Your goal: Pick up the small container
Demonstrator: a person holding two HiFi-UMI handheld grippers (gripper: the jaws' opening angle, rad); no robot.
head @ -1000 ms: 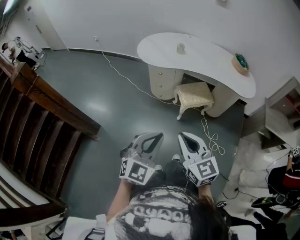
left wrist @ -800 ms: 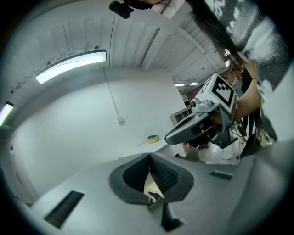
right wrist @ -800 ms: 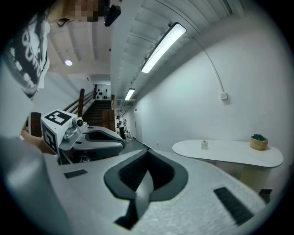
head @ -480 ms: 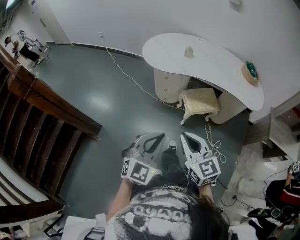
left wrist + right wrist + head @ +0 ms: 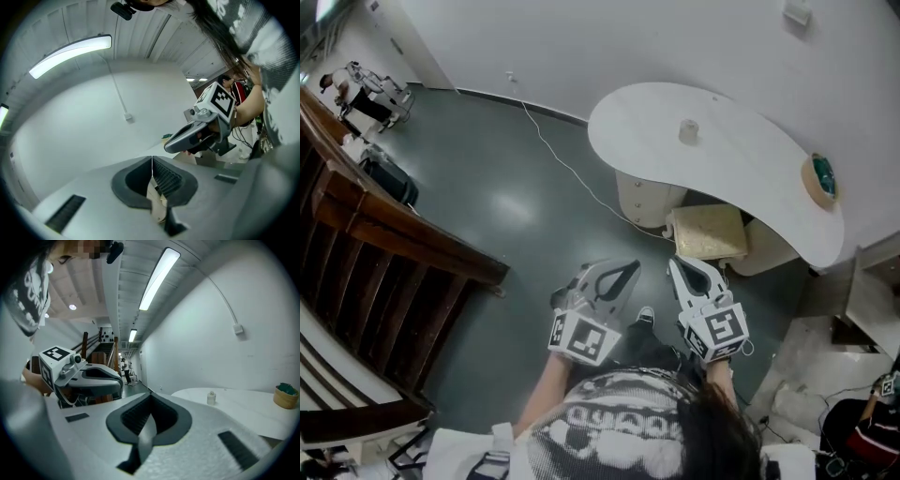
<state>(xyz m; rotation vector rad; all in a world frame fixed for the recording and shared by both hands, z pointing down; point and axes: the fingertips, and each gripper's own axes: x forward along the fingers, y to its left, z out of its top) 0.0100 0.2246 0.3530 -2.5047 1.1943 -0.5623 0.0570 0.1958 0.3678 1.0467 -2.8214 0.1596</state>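
- The small container (image 5: 688,130), pale and upright, stands alone on the white curved worktop (image 5: 750,169). It is in the left half, about midway between the back edge at the wall and the front edge.
- In the right gripper view the small container (image 5: 211,398) shows beyond the tongs, well apart from them.
- The left tongs (image 5: 632,266) are clenched. In the left gripper view their two jaws meet in a thin line and nothing is between them (image 5: 152,160).
- The right tongs (image 5: 674,262) are also clenched and hold nothing (image 5: 150,397).
- Both tongs are side by side over the grey floor (image 5: 506,206), before the front edge of the worktop, and they touch nothing.
- A round bowl (image 5: 821,178) with something green inside is at the right end of the worktop.
- A cream stool (image 5: 708,232) is partly under the front edge.
- A white cable (image 5: 572,169) lies on the floor.
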